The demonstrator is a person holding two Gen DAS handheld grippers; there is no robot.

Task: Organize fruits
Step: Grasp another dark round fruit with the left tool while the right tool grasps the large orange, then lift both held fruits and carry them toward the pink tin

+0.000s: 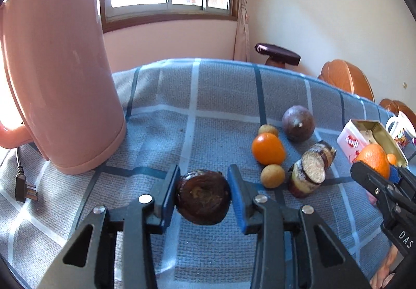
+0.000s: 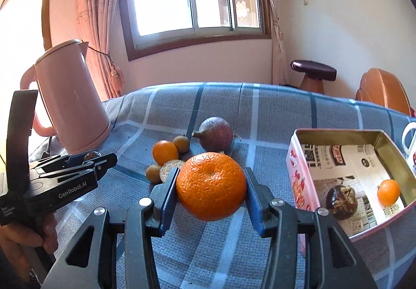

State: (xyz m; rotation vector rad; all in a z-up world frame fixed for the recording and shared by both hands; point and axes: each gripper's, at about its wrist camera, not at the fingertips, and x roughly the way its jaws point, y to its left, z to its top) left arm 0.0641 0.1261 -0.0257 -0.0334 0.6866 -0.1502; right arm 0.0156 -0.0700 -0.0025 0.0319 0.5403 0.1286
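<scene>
Nearest the left camera, the left tongs (image 1: 203, 194) have both blue pads pressed on a dark brown wrinkled fruit (image 1: 203, 197), lifted a little off the counter (image 1: 208, 120), presumably so it can be carried to the tin. Over on the right, the right tongs (image 2: 211, 190) clamp a large orange (image 2: 211, 186) by its sides, held above the checked cloth just left of the open tin box (image 2: 338, 134), which looks like the collecting place since it already holds a dark fruit (image 2: 341, 201) and a small orange fruit (image 2: 388, 192). Beyond the held pieces, loose produce waits on the counter: a small orange (image 1: 267, 148), two tan round fruits (image 1: 272, 175), a striped cut chunk (image 1: 310, 172) and a purple-brown round fruit (image 1: 298, 126). That cluster lies between the left tongs and the tin, so a low path would knock it. Farther left stands a pink kettle (image 1: 57, 68), with a mug (image 2: 410, 143) behind the tin.
</scene>
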